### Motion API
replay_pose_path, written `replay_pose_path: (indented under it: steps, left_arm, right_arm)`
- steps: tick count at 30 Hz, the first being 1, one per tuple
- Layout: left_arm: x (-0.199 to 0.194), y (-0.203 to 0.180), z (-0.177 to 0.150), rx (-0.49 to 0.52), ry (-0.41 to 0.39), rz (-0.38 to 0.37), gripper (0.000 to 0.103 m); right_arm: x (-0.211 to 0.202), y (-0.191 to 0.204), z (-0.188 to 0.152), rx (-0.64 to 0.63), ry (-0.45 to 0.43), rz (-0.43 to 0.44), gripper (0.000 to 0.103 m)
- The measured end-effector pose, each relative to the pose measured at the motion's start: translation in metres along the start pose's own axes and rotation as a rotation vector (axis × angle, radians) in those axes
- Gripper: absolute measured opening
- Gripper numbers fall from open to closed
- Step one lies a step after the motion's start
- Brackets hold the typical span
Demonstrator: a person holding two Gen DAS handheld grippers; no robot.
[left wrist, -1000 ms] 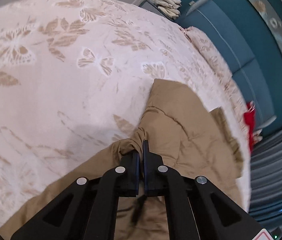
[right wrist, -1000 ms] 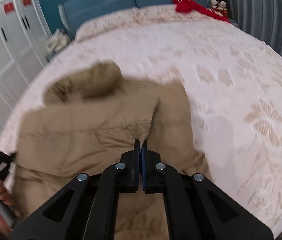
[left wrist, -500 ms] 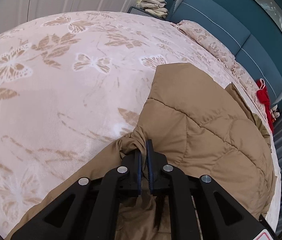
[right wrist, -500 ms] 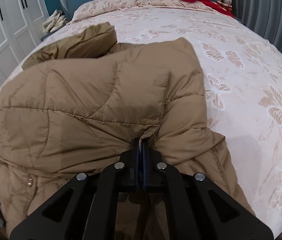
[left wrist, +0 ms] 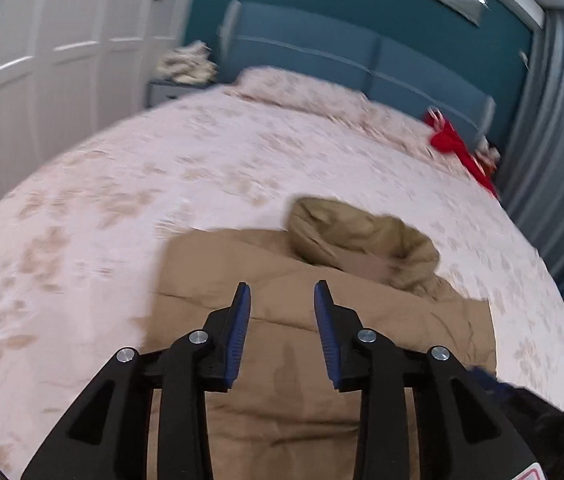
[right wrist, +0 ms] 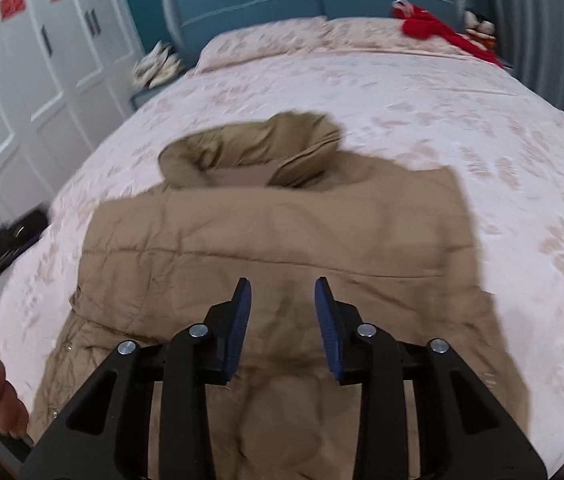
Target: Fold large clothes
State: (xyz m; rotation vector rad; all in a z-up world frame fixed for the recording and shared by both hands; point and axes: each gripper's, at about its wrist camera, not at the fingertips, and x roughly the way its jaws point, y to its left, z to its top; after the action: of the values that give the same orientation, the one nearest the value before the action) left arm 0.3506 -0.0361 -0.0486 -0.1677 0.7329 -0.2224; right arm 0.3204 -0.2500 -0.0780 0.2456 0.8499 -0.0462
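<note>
Your left gripper [left wrist: 279, 300] and right gripper [right wrist: 282, 298] have just opened, empty; the coat [right wrist: 282, 240] lies folded, released to settle.

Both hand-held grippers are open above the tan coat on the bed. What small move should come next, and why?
Probably lower both and take the coat's near hem to fold it up toward the hood. The left hand-held gripper and the right hand-held gripper have just been opening and hold nothing, and the coat lies long and flat.

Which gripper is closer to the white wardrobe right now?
Left. The left gripper is at the tan jacket's wardrobe-side edge; the right gripper hovers over the jacket's middle, farther from the white wardrobe.
</note>
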Motion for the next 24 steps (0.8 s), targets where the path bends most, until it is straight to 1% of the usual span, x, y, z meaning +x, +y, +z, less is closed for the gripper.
replay_pose_path:
  steps: [1,4,7,11,15,24]
  left_arm:
    - [0.016,-0.005,-0.004,-0.004,0.034,0.003,0.031]
    - [0.048,-0.009,-0.021,-0.009,0.096,0.022,0.031]
    - [0.069,-0.012,-0.039,0.037,0.137,0.055,0.031]
    - [0.075,-0.014,-0.055,0.093,0.128,0.089,0.031]
    - [0.079,-0.011,-0.065,0.096,0.136,0.092,0.031]
    - [0.085,-0.015,-0.083,0.14,0.094,0.139,0.031]
  right_arm:
    - [0.009,0.003,-0.002,0.005,0.014,0.005,0.025]
    - [0.032,0.006,-0.013,0.016,0.055,0.0,0.021]
    - [0.042,0.007,-0.023,0.004,0.062,-0.011,0.02]
    - [0.05,0.006,-0.035,-0.015,0.075,-0.018,0.019]
    - [0.057,-0.001,-0.042,-0.008,0.067,-0.009,0.017]
    - [0.063,-0.001,-0.052,-0.018,0.025,-0.016,0.017]
